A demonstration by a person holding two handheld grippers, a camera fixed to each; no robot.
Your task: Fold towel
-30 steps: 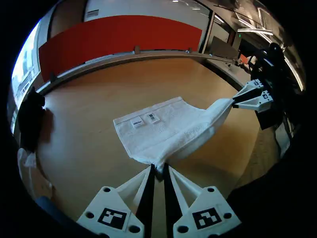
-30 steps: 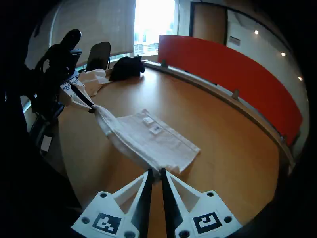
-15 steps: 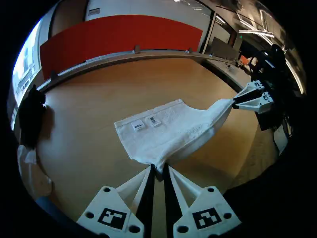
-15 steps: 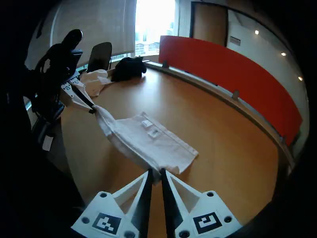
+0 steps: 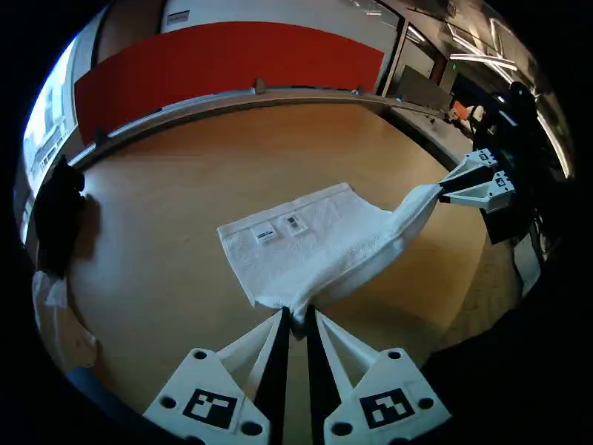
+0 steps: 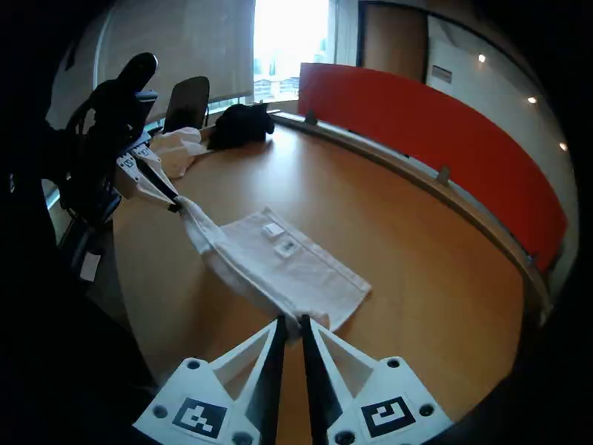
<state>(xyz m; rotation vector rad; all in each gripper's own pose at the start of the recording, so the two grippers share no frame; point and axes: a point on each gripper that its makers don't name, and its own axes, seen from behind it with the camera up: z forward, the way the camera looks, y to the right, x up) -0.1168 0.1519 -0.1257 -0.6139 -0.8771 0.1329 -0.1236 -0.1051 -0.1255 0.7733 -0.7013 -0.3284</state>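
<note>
A white towel (image 5: pixel 319 241) with two small labels lies on the wooden table, its near edge lifted off the wood. My left gripper (image 5: pixel 296 320) is shut on one near corner of the towel. In the left gripper view the right gripper (image 5: pixel 443 191) pinches the other corner at the right. In the right gripper view the towel (image 6: pixel 285 263) stretches from my right gripper (image 6: pixel 290 324), shut on its corner, to the left gripper (image 6: pixel 174 204) farther off at the left. The far half of the towel rests flat on the table.
The table (image 5: pixel 193 178) is a wide wooden top with a red partition (image 5: pixel 222 59) along its far edge. A black bundle (image 6: pixel 239 124) and a white cloth (image 6: pixel 176 148) lie near the window, beside a chair (image 6: pixel 185 104).
Both grippers have eased slightly forward with the held corners, and the towel's far part has shifted a little; the grips are unchanged.
</note>
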